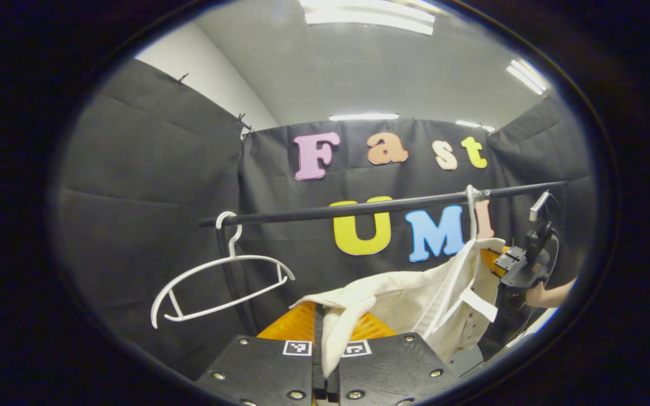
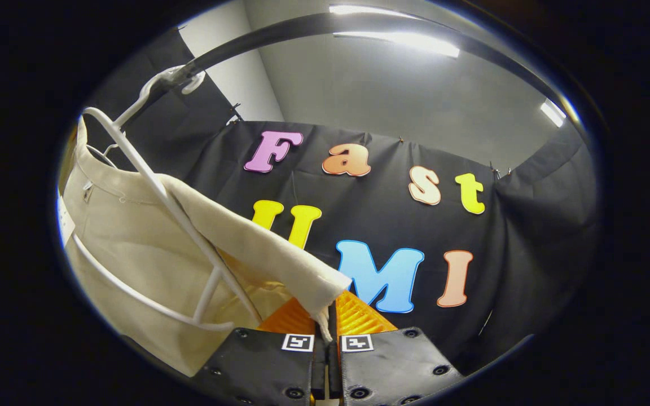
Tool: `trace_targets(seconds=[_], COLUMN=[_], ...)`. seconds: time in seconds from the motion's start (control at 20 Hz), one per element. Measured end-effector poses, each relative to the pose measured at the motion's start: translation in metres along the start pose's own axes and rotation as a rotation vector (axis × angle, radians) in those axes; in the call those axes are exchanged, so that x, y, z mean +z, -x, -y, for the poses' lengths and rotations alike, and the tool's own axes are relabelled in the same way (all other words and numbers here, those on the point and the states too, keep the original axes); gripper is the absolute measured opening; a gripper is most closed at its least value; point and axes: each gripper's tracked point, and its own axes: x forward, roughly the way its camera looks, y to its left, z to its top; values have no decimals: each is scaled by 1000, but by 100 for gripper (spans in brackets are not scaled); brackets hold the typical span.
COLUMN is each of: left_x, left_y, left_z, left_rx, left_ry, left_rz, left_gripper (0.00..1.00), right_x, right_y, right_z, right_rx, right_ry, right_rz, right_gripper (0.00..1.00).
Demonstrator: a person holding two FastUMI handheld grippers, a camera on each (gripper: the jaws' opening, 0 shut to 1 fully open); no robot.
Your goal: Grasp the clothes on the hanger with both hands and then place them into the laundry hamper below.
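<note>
Both grippers [image 1: 325, 338] [image 2: 328, 332] pinch one cream garment [image 1: 415, 299]; two white hangers [image 1: 220, 282] [image 2: 150, 186] hang.

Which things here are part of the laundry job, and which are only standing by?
Part of the job:
- shirt
- its hanger
- left tool, shut on the shirt
- right tool, shut on the shirt

Standing by:
- rail
- empty hanger
</note>
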Motion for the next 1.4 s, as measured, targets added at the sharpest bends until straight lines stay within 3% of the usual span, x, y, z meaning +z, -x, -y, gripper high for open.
trace_targets(seconds=[0.1, 0.15, 0.5, 1.1, 1.4], left_x=[-10, -16, -69, -148, -154], left_y=[-10, -14, -31, 2, 56], left_z=[1, 1, 6, 37, 54], left_rx=[0, 0, 28, 100, 180], left_ry=[27, 35, 80, 187, 227], left_rz=[-3, -7, -71, -175, -180], left_gripper=[2, 2, 2, 2, 2], right_x=[-16, -21, -68, -127, -143], right_y=[-20, -25, -31, 29, 79], right_z=[2, 1, -9, -1, 5], right_rx=[5, 7, 30, 93, 171], right_ry=[-10, -7, 2, -53, -93], right_rz=[2, -2, -84, -227, -287], right_gripper=[0, 4, 4, 4, 4])
